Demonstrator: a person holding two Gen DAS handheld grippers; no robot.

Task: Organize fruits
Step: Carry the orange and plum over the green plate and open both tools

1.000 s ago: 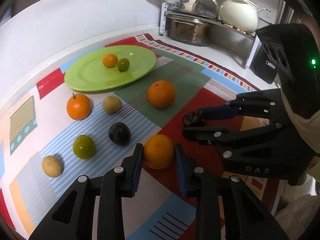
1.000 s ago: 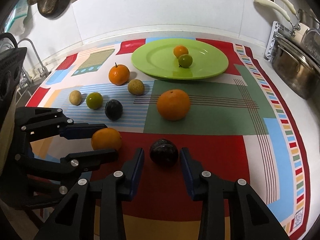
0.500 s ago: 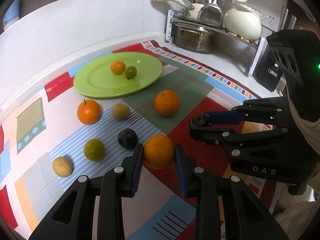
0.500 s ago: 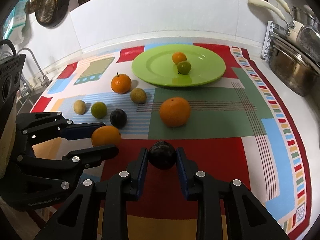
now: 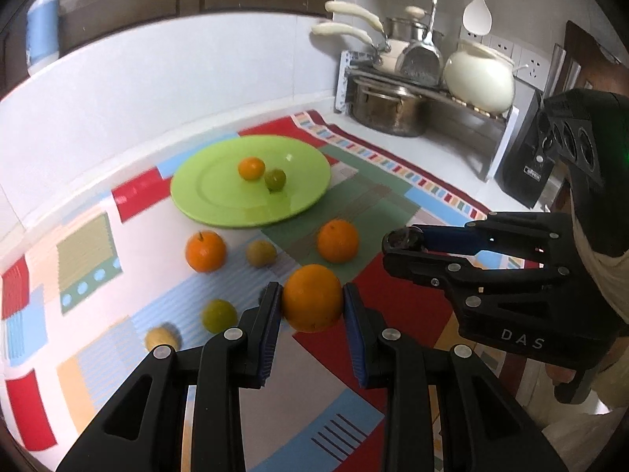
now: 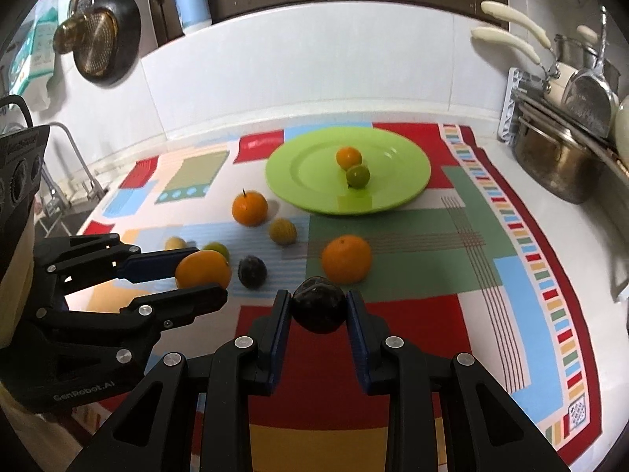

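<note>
The left tongs [image 5: 312,299] are clamped on a large orange [image 5: 312,298], both blue pads pressed against its sides, and the fruit hangs clear of the patterned cloth [image 5: 393,200]. The right tongs [image 6: 319,308] are closed just as tightly on a dark plum [image 6: 319,305], which also sits between the pads above the cloth's red patch. Each pair shows up in the other's camera, side by side and near each other.

Behind them lies a green plate [image 6: 401,165] with 2 small fruits in it, a small orange one [image 6: 348,157] and a green one [image 6: 358,176], touching or nearly so. On the cloth in front of the plate are 6 loose fruits: a stemmed tangerine [image 6: 249,208], a yellowish round fruit [image 6: 282,231] beside it, another orange [image 6: 346,259] on the green patch, a second dark plum [image 6: 252,272] on the blue stripes, a green fruit [image 5: 219,316] and a pale yellowish one [image 5: 162,338] nearest the left edge.

At the right, on the counter, a metal pot [image 6: 558,165] stands under a rack holding pans.
</note>
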